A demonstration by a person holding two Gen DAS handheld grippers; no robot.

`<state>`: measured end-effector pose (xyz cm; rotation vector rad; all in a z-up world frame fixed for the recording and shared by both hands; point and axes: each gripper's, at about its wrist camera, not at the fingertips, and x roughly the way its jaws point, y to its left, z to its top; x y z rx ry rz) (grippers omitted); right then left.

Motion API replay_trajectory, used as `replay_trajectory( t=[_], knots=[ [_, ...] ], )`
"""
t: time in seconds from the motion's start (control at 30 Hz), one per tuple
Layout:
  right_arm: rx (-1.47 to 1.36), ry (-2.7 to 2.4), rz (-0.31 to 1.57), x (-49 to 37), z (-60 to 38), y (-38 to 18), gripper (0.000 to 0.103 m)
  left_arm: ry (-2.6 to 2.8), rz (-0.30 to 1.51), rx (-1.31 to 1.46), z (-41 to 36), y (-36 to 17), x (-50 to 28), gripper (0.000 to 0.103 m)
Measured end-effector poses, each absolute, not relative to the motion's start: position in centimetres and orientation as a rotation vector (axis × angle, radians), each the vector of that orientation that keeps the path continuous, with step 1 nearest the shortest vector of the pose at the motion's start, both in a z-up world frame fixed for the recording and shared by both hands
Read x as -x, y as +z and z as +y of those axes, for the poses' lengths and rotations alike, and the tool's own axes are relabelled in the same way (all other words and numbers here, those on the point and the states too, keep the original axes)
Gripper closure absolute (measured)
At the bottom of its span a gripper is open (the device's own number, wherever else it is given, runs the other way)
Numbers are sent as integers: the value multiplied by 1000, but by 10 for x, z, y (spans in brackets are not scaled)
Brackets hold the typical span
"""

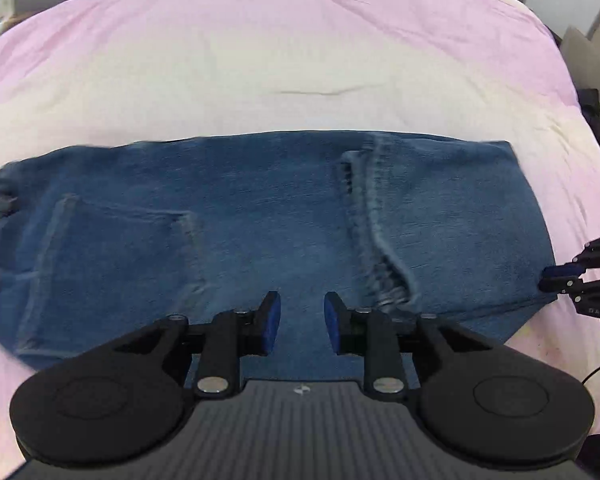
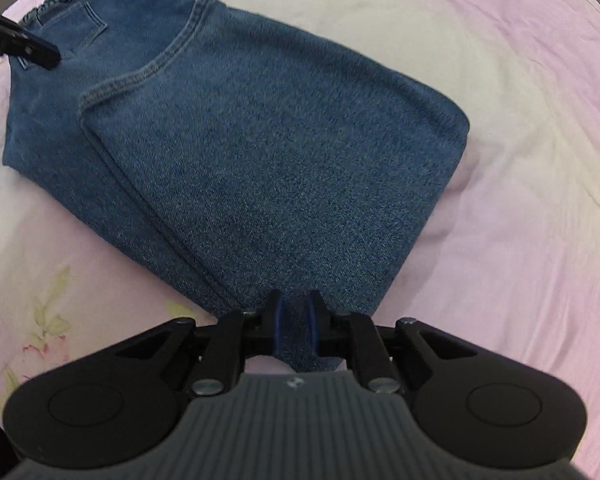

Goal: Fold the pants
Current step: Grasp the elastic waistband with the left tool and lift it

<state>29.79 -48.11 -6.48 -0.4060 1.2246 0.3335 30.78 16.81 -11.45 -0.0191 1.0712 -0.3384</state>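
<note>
A pink bedsheet (image 1: pixel 260 60) covers the bed, and the folded blue jeans (image 2: pixel 260 140) lie flat on it. The right gripper (image 2: pixel 295 326) pinches the jeans' near edge; the left gripper (image 1: pixel 302 320) hovers above them, jaws narrowly parted and empty.

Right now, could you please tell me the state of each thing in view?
jeans: folded over, lying flat on the bed.
left gripper: open above the denim, holding nothing.
right gripper: shut on the jeans' near corner.
bedsheet: spread, lightly creased.
</note>
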Motion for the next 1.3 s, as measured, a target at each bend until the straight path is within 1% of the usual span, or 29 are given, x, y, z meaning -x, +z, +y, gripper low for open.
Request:
replay_trajectory(
  t=[0.03, 0.1, 0.13, 0.23, 0.27, 0.3, 0.33, 0.4, 0.43, 0.47, 0.53, 0.6, 0.67, 0.83, 0.87, 0.9, 1.0, 1.07, 1.13, 1.2, 1.23, 1.3],
  knots=[
    [421, 329, 1232, -302, -478, -69, 95, -315, 1070, 31, 182, -111, -306, 67],
    [440, 323, 1256, -309, -472, -69, 94, -266, 1056, 61, 210, -105, -301, 55],
    [458, 324, 1264, -310, -470, -67, 94, -244, 1047, 78, 223, -102, -299, 53],
    [527, 348, 1251, -313, -456, -50, 94, -178, 1025, 156, 256, -99, -299, 43],
    [543, 365, 1224, -312, -449, -41, 93, -157, 1014, 182, 268, -99, -298, 39],
    [551, 388, 1196, -312, -442, -32, 91, -134, 1003, 206, 277, -100, -299, 35],
    [556, 415, 1170, -315, -434, -24, 88, -114, 995, 229, 286, -102, -299, 33],
    [590, 475, 1129, -321, -413, -13, 76, -74, 980, 288, 306, -105, -299, 27],
    [621, 499, 1113, -326, -402, -11, 74, -51, 971, 322, 316, -108, -298, 25],
    [652, 518, 1096, -331, -391, -11, 69, -22, 961, 359, 327, -112, -296, 22],
    [685, 572, 1072, -344, -370, -14, 64, 32, 948, 408, 345, -119, -294, 22],
    [714, 615, 1054, -354, -353, -19, 53, 88, 939, 456, 363, -129, -293, 21],
    [764, 662, 1020, -360, -338, -25, 47, 114, 922, 527, 380, -139, -294, 21],
    [856, 778, 987, -385, -304, -45, 43, 127, 910, 682, 407, -168, -305, 18],
    [876, 796, 984, -389, -299, -49, 37, 135, 913, 695, 410, -175, -309, 18],
    [899, 810, 978, -392, -294, -54, 33, 139, 915, 706, 412, -181, -312, 18],
    [947, 855, 986, -404, -281, -66, 29, 142, 911, 749, 417, -196, -319, 18],
    [972, 879, 1002, -412, -273, -77, 29, 134, 892, 780, 419, -205, -322, 18],
    [987, 907, 1021, -419, -269, -85, 26, 133, 879, 792, 420, -211, -326, 17],
    [981, 921, 1051, -427, -267, -92, 22, 124, 869, 796, 419, -216, -330, 15],
    [973, 924, 1066, -430, -266, -95, 22, 126, 864, 792, 417, -218, -332, 15],
    [973, 927, 1082, -433, -264, -102, 19, 127, 855, 783, 416, -220, -335, 22]
  ],
)
